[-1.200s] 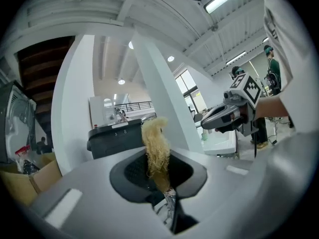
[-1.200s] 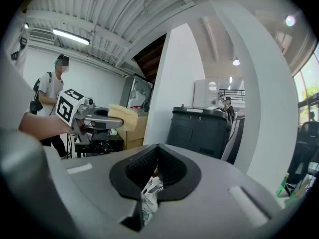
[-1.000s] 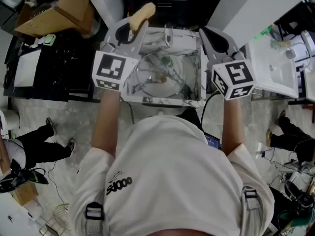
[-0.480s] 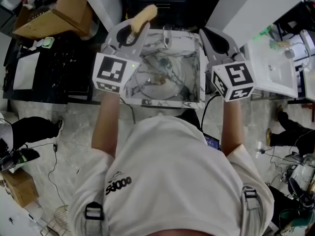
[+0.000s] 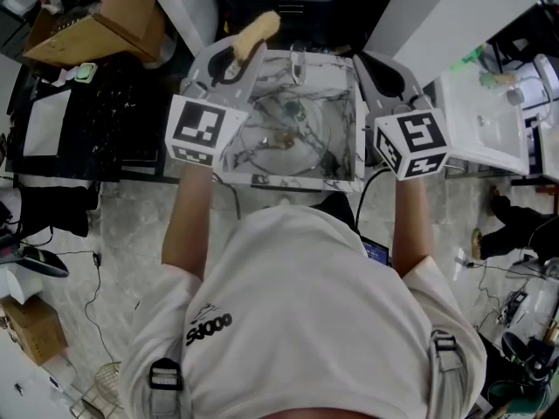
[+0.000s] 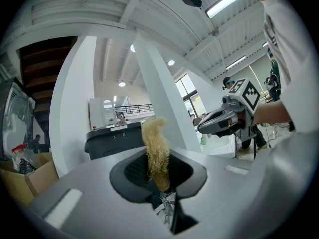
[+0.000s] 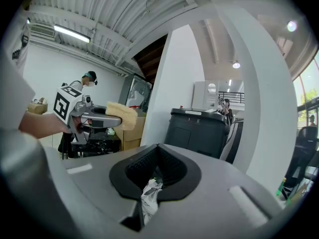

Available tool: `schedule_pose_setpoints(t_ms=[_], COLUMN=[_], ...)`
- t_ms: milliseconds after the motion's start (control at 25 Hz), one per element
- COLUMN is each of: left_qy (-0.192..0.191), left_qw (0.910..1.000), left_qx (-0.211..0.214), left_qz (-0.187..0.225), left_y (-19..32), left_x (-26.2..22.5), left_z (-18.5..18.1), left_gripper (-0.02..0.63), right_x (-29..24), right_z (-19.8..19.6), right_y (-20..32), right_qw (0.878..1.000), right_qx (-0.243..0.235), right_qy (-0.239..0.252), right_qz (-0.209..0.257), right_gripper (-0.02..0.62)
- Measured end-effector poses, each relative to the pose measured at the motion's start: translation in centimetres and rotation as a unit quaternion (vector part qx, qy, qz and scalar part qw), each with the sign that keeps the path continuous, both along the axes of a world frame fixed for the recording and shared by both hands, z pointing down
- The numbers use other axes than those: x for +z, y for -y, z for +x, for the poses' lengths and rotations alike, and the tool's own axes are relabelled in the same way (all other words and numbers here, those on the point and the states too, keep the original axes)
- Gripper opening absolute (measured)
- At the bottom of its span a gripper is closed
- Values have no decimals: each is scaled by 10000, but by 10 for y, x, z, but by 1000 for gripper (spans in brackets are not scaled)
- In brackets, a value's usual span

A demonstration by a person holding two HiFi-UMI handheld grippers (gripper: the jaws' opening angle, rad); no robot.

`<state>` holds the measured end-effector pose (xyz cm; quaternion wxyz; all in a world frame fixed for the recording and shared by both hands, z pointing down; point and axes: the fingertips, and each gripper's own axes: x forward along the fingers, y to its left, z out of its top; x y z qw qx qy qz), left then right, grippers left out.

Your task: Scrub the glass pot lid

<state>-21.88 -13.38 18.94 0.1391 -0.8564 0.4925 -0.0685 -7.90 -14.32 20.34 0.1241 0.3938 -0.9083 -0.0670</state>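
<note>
Got a yellow fibrous loofah scrubber (image 6: 155, 148) clamped in the left tongs (image 6: 160, 185), pinched at its lower end, with the frayed top sticking well up past the tips. Holding those tongs in the air over the left rim of a marble-pattern sink (image 5: 345, 177), with the scrubber poking out past the far-left corner.

Got the right tongs (image 7: 152, 183) clenched shut on nothing, pads pressed together, just a sliver of marble showing below them. Holding these over the right rim of the sink, about level with the left pair and well apart from them. Can spot each pair from the other's camera too, marker cube and all.

Can see the glass pot lid (image 5: 284, 142) lying flat in the bottom of the sink, below and between the two tongs and touching neither. Looks knob-up, with a small brownish knob at its centre, and clear enough to show the marble veining through it.

Also seeing a chrome spout (image 5: 297, 61) at the far rim, between the two sets of tips. Off to the left of the left tongs, a black desk (image 5: 105, 138) carrying a white sheet of paper (image 5: 45, 122), plus a cardboard box (image 5: 113, 16) further back. Off to the right of the right tongs, a white basin (image 5: 489, 125).
</note>
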Motion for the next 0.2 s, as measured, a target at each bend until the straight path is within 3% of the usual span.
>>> schedule_pose_setpoints(t_ms=[200], left_qy=[14], left_qw=[10000], left_qx=[9], left_qz=[-41], left_y=[-2], left_x=[1], left_z=[2], left_gripper=[52], right_x=[1], right_z=[0], right_y=[-1], right_qw=[10000], right_qx=[-32], right_qy=[26], right_qz=[-37], right_gripper=[2])
